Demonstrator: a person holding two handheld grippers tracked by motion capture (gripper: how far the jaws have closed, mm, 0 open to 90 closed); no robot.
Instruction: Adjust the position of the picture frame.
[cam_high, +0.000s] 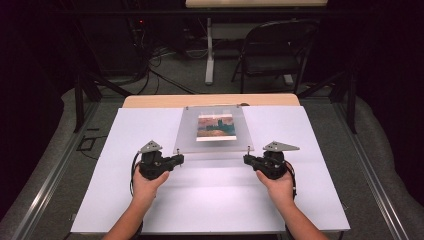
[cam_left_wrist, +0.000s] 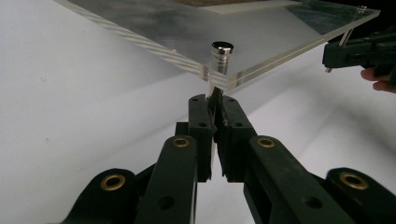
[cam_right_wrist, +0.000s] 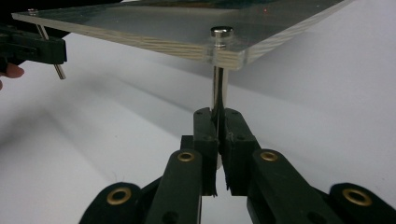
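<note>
Left hand-held gripper (cam_high: 178, 159) is clenching on the thin metal standoff pin (cam_left_wrist: 215, 93) at the near-left corner of the clear acrylic frame (cam_high: 187, 132); in the left gripper view the jaws are pressing together with the pin caught between their tips, just below the frame's edge. The capped head of that pin (cam_left_wrist: 222, 47) is sitting on the frame's upper face.

Right hand-held gripper (cam_high: 247, 159) is grasping the matching pin (cam_right_wrist: 219, 91) at the frame's near-right corner; its jaws are meeting around the pin's lower part, a little way below the frame's underside.

The frame is lying over the far middle of the white sheet (cam_high: 125, 165) that is covering the table (cam_high: 150, 101). Its near edge is held up off the sheet by the two pins; the gripper views are showing a shadowed gap beneath it. Whether the far edge is touching the sheet cannot be told.

A small painted picture (cam_high: 216, 127) in orange and blue-green is sandwiched in the middle of the frame.

Beyond the frame, past the table's far edge, a folding chair (cam_high: 272, 50) is standing on the floor.

The person's hands (cam_high: 145, 187) are coming in from the side of the sheet nearest the camera, one to each near corner of the frame.
</note>
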